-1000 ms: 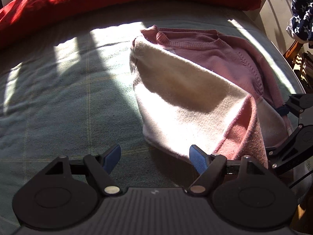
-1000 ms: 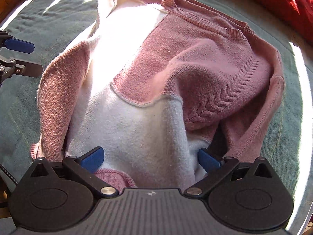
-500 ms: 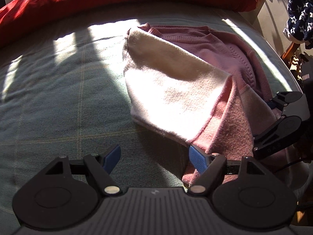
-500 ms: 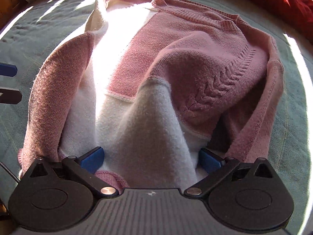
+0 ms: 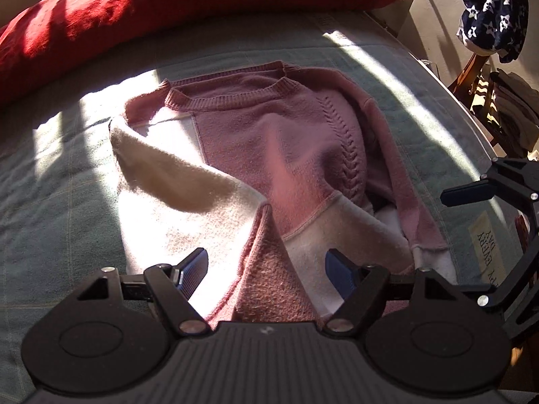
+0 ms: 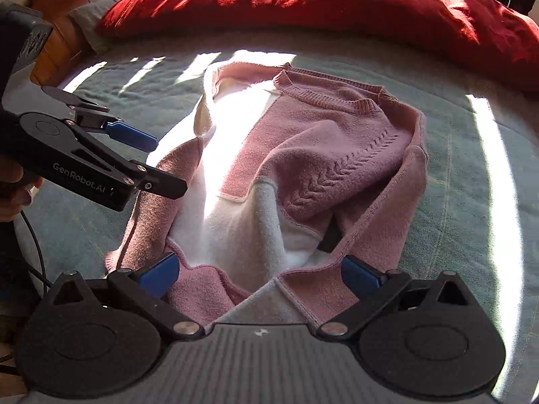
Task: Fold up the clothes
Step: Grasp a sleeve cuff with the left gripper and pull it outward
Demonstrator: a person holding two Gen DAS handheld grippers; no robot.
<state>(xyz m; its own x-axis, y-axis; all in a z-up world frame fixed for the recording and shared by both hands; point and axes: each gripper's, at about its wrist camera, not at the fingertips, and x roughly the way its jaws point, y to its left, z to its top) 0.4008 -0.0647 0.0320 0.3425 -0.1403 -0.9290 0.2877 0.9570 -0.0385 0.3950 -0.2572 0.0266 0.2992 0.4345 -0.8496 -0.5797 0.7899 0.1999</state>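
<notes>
Wool lies slack under both tools: the left tool (image 5: 266, 269) and the right tool (image 6: 261, 272) each stand spread above the near hem of the pink and white sweater (image 5: 269, 155), pinching nothing, while the sweater rests half-folded mid-bed. It looks soft, light and floppy, likely to sag and slide, so I would pinch it at the hem corners or the thick ribbed collar at twelve o'clock. Beyond it are the sunlit green bed cover (image 5: 67, 175), a red pillow (image 6: 337, 3) at twelve o'clock and a star-patterned cloth (image 5: 492, 10) at two o'clock.

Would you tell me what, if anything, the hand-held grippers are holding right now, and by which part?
Nothing is held: the left hand-held gripper and right hand-held gripper stand open over the sweater, pads apart.
</notes>
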